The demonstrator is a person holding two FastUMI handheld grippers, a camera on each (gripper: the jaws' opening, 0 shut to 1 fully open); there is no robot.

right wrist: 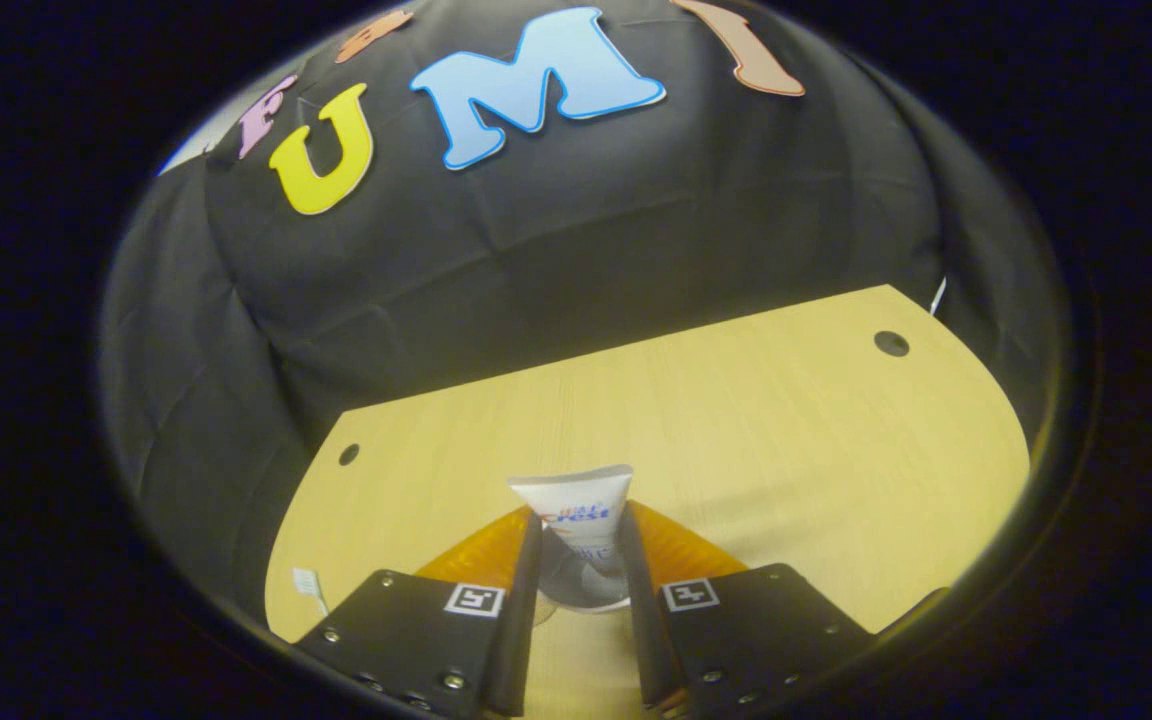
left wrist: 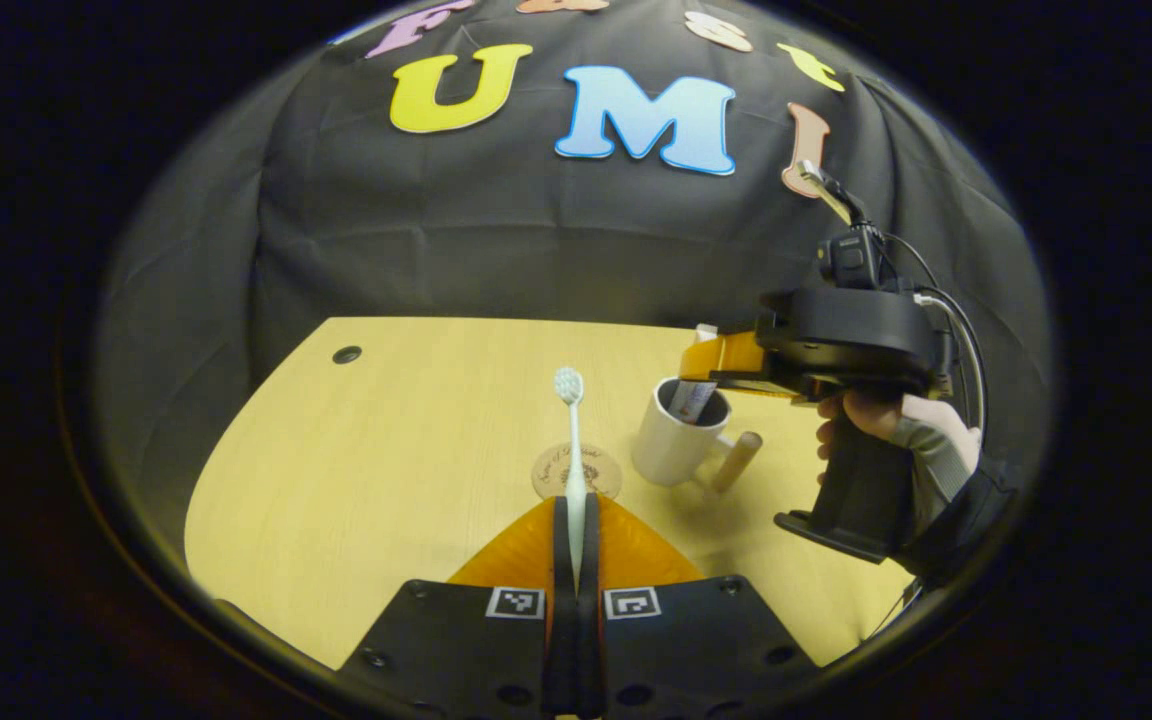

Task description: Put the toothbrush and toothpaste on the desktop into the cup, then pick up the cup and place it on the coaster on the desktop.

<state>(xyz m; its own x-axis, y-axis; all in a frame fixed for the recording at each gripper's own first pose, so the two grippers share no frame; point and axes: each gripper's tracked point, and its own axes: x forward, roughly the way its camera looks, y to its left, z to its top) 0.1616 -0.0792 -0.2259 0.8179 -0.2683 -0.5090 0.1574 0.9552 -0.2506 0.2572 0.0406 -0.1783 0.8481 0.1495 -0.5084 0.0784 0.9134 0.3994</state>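
Nearest us in the left gripper view, our left gripper [left wrist: 576, 545] has its fingers closed tight on the handle of the toothbrush [left wrist: 572, 450], which stands up with its bristle head on top, lifted clear of the desktop [left wrist: 356, 470]. We judge it is held this way so it can go handle-first into the cup. Just beyond the fingers lies the round coaster [left wrist: 576, 470], bare, near the middle of the desktop. To its right stands the white cup [left wrist: 674, 440], with a wooden handle pointing toward the right edge. Farther right, a hand [left wrist: 896, 420] holds our right gripper [left wrist: 711, 365] over the cup's mouth. In the right gripper view, its fingers [right wrist: 521, 570] clamp the toothpaste [right wrist: 576, 515], the tube's lower end already down at the cup's rim [right wrist: 591, 600], probably for release inside.
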